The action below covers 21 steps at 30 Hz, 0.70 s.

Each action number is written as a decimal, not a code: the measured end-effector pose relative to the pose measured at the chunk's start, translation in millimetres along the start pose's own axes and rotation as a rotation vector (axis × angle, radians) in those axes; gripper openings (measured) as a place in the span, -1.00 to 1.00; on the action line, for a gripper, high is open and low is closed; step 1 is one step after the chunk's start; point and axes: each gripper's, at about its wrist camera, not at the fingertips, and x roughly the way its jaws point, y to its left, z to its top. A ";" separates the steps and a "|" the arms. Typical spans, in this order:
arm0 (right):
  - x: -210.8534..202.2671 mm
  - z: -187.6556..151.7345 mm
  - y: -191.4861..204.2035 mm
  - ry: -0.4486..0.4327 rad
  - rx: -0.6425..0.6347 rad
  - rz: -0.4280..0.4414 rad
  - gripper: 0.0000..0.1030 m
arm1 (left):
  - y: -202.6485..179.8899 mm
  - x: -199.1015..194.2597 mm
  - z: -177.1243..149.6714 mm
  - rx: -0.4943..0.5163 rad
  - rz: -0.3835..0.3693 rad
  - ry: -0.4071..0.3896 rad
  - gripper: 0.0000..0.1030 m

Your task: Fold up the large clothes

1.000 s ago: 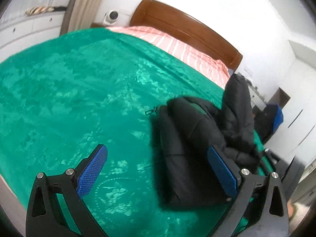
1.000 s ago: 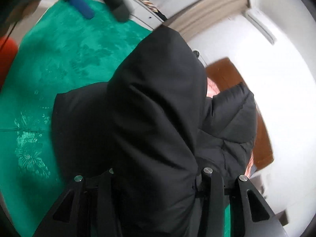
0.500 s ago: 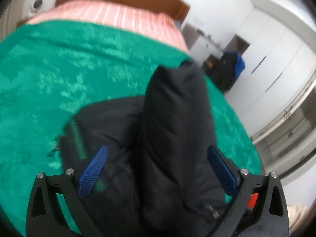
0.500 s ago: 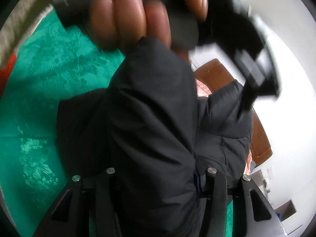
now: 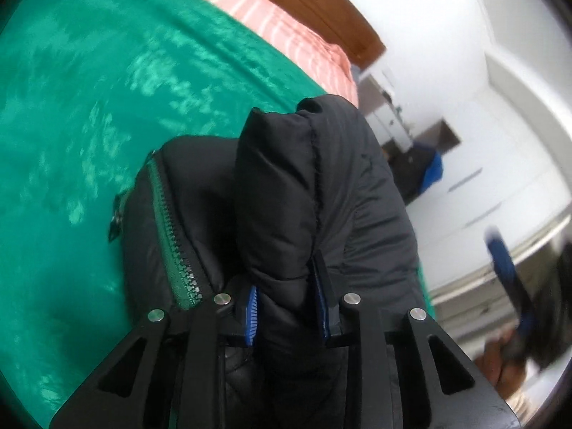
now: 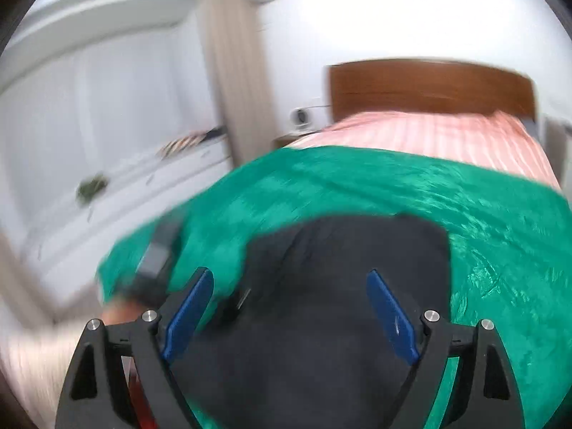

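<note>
A black puffer jacket (image 5: 286, 193) with a green zipper (image 5: 171, 236) lies bunched on the green bedspread (image 5: 89, 107). In the left wrist view my left gripper (image 5: 287, 307) is closing, and its blue pads press a raised fold of the jacket from both sides. In the blurred right wrist view my right gripper (image 6: 289, 307) is opening above the jacket (image 6: 343, 286); its blue pads stand wide apart and touch nothing. The other gripper and a hand show as a grey blur at the left (image 6: 157, 261).
The bed has a pink striped sheet (image 6: 429, 132) and a brown headboard (image 6: 429, 85). A curtain (image 6: 236, 71) and white drawers (image 6: 107, 186) stand to the left. White wardrobe doors (image 5: 500, 164) and a dark bundle with blue (image 5: 429, 171) lie to the right.
My left gripper swung over the jacket and closed on a raised fold. My right gripper let go of the jacket, opened wide, rolled upright and rose above it.
</note>
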 end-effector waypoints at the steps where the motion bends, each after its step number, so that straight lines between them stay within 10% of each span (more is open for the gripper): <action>1: 22.0 10.4 -8.7 0.021 0.044 -0.008 0.70 | 2.7 -0.6 -2.3 -0.007 0.000 -0.008 -0.48; 8: 179.9 -12.5 -63.8 0.388 0.128 -0.127 0.82 | 0.6 15.8 -8.6 0.047 0.048 -0.023 -0.48; 21: 168.1 -27.3 -74.0 0.360 0.132 -0.146 0.88 | 6.1 40.7 2.9 0.041 0.059 0.052 -0.49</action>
